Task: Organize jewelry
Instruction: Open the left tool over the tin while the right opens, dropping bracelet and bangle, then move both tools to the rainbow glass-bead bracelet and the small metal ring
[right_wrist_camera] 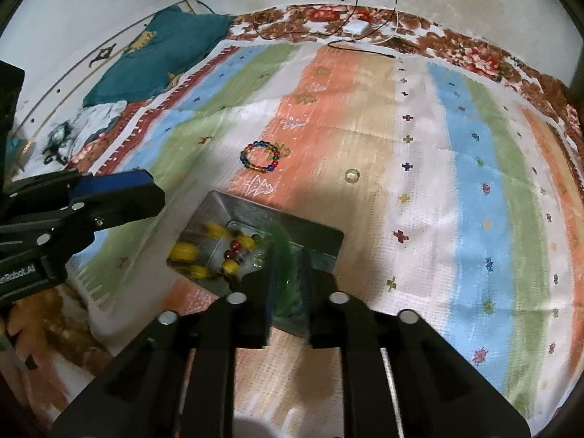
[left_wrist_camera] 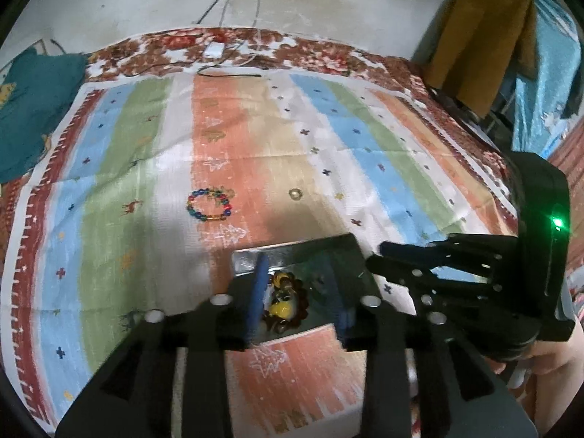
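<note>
The right gripper (right_wrist_camera: 288, 288) hangs over the near end of the metal tray (right_wrist_camera: 219, 200), its two fingers drawn close on a green bangle (right_wrist_camera: 283, 259) that stands on edge between them; the piece is blurred, so I cannot make out much beyond its green, translucent look. Its lower part dips toward the tray's near corner.

The left gripper (left_wrist_camera: 301, 299) is beside it, over the same tray (left_wrist_camera: 288, 252), fingers spread wide with nothing between them. Its blue pads (left_wrist_camera: 257, 292) frame the tray's contents. From the right wrist view that gripper (right_wrist_camera: 109, 200) reaches in from the left, its tip just beside the tray's left edge.

Inside the tray lies a yellow-and-red beaded piece (right_wrist_camera: 219, 252): fat yellow beads in a loop with smaller dark red ones near the middle. Seen from the left wrist, it (left_wrist_camera: 284, 301) sits between the spread fingers.

Beyond the tray, on the striped cloth (right_wrist_camera: 474, 182) that covers the bed, a multicoloured beaded bracelet (right_wrist_camera: 260, 157) lies flat on the border between a white and an orange stripe, well apart from the tray. To its right a small ring (right_wrist_camera: 352, 175) rests alone on the tan stripe.

At the far edge a white adapter (right_wrist_camera: 353, 26) with thin cables sits on the floral border, and a teal cloth (right_wrist_camera: 164, 54) is bunched at the far left corner.
</note>
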The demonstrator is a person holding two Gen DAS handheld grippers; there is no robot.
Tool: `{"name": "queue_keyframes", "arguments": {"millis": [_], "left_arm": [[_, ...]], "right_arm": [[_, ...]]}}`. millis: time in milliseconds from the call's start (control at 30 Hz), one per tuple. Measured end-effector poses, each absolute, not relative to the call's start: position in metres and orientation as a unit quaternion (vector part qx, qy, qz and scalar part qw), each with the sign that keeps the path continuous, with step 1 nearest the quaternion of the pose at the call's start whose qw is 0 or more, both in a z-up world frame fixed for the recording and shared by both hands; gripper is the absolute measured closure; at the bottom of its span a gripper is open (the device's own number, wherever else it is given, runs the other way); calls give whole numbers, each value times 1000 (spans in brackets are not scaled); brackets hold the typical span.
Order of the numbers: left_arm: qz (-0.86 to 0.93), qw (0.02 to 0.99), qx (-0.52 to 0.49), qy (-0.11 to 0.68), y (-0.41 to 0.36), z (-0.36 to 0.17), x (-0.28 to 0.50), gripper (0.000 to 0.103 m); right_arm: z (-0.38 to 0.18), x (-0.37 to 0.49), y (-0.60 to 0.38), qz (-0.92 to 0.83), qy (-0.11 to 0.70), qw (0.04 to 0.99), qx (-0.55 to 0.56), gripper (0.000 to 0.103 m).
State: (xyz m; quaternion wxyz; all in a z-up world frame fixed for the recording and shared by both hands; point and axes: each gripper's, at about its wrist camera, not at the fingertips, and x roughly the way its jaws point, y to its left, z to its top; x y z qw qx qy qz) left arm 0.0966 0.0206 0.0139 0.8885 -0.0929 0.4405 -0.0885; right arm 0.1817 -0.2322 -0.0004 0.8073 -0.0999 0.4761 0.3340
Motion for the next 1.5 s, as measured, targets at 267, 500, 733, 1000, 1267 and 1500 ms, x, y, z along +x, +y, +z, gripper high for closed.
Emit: {"name": "queue_keyframes", "arguments": {"millis": [267,500,733,1000,1267,1500], "left_arm": [[-53,884,-117,450,44,7,106,46],[-28,883,-120,454,55,3,114,31],[-5,882,-108,458,62,-3,129,17],[1,874,-120,471,73,-12,145,12],[11,865,-127,485,84,-23,161,10],[15,859,-125,497,88,-31,177,10]], "right_arm": [[2,191,-240,309,472,820,-89,61],[0,201,-243,297,476,824,-79,51],[-2,210,-242,286,480,826,-74,39],[-2,223,-237,277,476,832,-70,32],[-5,243,-233,267,478,834,-59,28],[-10,258,-231,258,485,834,-56,28]]}}
